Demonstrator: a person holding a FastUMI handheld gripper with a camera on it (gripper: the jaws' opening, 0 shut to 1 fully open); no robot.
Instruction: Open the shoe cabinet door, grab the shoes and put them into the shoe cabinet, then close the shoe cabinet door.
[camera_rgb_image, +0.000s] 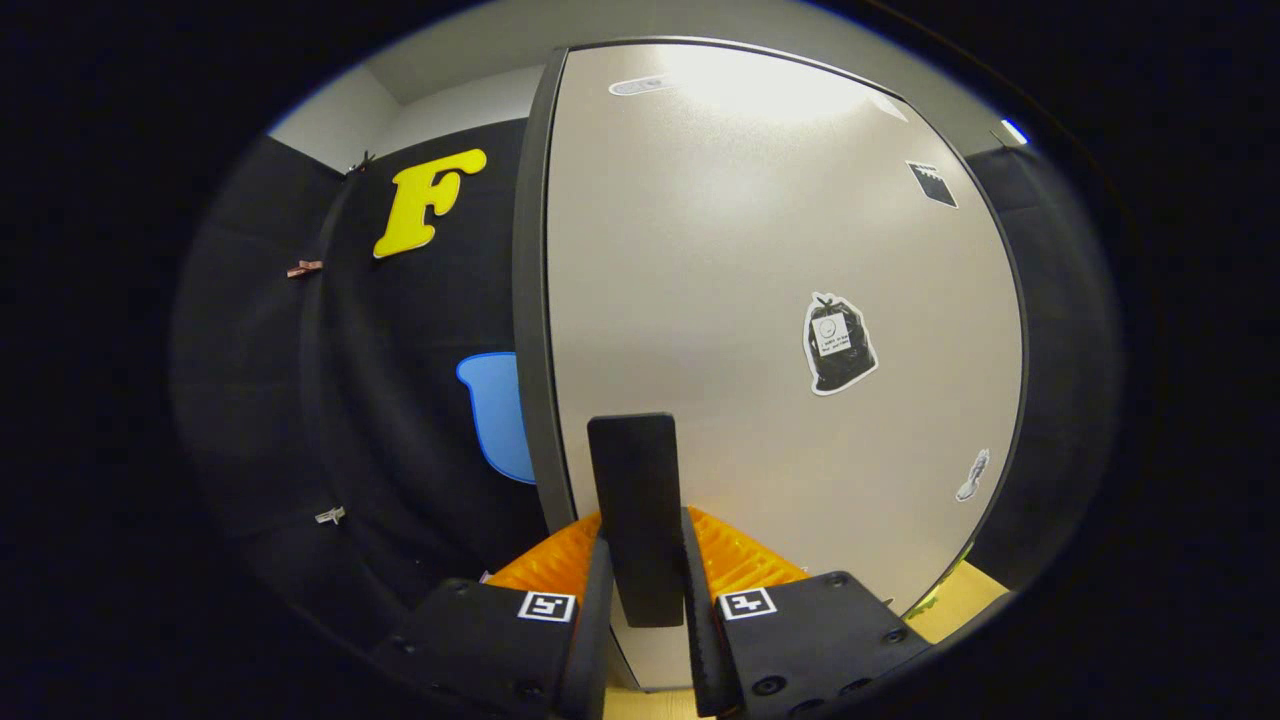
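The one black handle (633, 515) stands upright on the pale cabinet door (760, 300), its long axis running straight up, and it sits right between the fingers of the gripper (645, 580). Both orange-backed fingers (600, 590) press its sides, so the gripper is clamped on it. The door spreads flat just beyond, its dark edge (530, 300) to the left of the handle, so I'd judge the pull comes back toward the holder. Three stickers (838, 345) dot the one door.

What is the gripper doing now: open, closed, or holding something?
Gripper: closed on the black door handle of the shoe cabinet door.
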